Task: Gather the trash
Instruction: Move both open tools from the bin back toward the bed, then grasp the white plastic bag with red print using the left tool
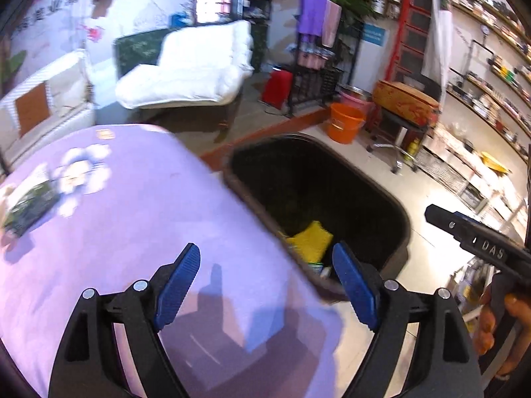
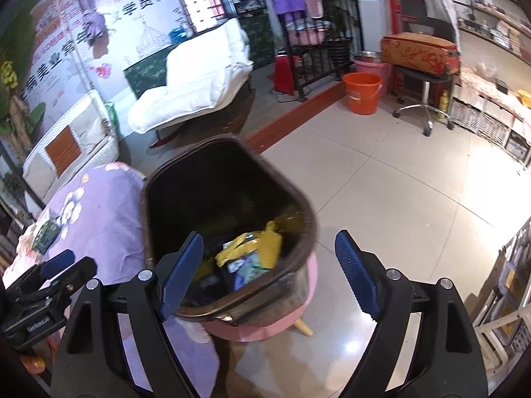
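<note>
Right wrist view: both grippers released, empty, beside the bin.
The right gripper [image 2: 268,275] stands spread over the brown trash bin [image 2: 298,199], where yellow wrappers [image 2: 262,243] already lie, likely to drop straight in. The left gripper [image 1: 265,282], jaws wide, faces the purple tablecloth [image 1: 132,215]; a dark packet [image 1: 31,207] remains at 9 o'clock.

Glossy dark plastic bin [image 2: 298,212], soft lilac tablecloth [image 1: 139,199] (matt), shiny floor tiles [image 2: 398,182]
</note>
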Demonstrator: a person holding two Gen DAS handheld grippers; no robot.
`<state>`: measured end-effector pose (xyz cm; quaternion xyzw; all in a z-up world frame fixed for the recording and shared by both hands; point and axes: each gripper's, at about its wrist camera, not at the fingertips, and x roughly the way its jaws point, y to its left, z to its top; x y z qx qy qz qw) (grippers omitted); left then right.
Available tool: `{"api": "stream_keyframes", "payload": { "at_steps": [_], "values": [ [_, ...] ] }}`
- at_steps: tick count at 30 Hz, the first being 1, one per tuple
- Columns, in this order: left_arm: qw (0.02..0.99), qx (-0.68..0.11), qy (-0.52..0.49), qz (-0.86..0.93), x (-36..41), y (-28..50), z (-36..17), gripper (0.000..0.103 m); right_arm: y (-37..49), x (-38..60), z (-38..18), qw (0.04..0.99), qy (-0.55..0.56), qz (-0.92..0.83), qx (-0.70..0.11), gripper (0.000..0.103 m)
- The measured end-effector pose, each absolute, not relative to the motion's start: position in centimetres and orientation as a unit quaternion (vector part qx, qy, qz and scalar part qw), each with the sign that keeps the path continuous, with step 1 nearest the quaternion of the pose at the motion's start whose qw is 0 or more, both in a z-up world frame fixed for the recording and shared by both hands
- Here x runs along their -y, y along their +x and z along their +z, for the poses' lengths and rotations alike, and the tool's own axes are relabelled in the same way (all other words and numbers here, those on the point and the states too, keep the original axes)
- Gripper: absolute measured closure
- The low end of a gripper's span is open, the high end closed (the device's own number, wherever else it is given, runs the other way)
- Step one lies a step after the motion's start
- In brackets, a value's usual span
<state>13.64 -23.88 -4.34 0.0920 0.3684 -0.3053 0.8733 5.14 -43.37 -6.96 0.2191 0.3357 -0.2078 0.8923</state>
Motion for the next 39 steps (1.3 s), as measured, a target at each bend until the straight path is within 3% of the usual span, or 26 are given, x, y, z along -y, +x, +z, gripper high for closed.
{"api": "stream_keyframes", "payload": {
  "at_steps": [27, 39],
  "values": [
    [0.916, -0.368, -0.152, -0.050, -6.2, 20.2, -0.9, 0.022, 13.3, 27.1, -3.8, 0.927, 0.091, -0.019, -0.363, 0.022],
    [0.900, -0.395, -0.176, -0.045, -10.9, 30.6, -0.2, 0.022, 15.5, 20.6, -3.5, 0.924, 0.036, 0.039, -0.379, 0.022]
  ]
}}
